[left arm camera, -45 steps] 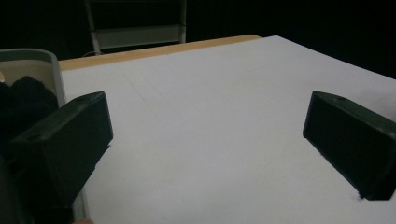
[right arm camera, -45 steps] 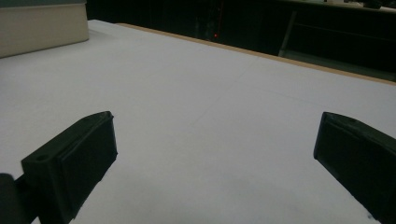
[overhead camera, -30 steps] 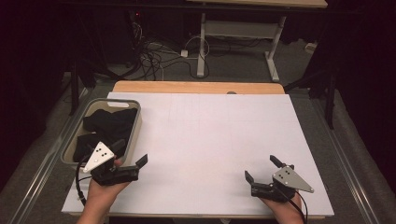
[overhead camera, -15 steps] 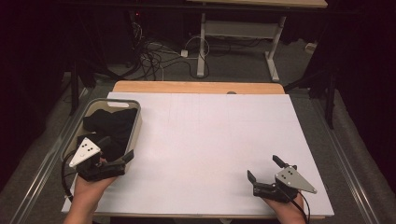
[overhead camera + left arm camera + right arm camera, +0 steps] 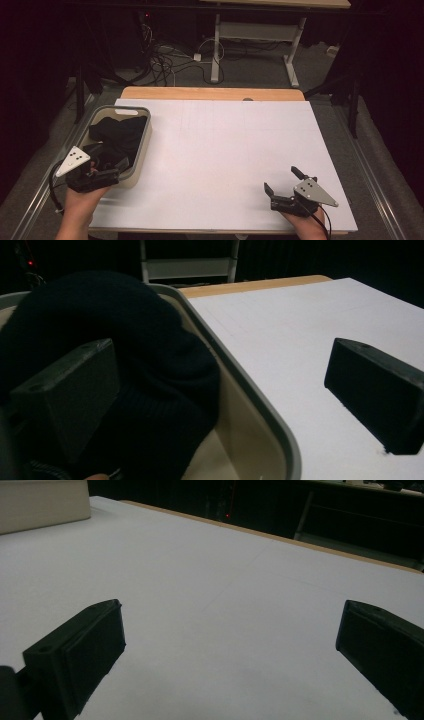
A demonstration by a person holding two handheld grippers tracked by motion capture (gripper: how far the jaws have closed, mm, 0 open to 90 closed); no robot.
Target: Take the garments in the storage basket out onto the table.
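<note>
Black cloth [image 5: 125,390] fills the bin [image 5: 260,425] under the wide left tool [image 5: 107,170]; right tool [image 5: 282,181] wide.

- I can read no words, labels, brand names or numbers anywhere here.
- My white surface [image 5: 225,150] carries only faint pencil-like lines, not letters or digits.
</note>
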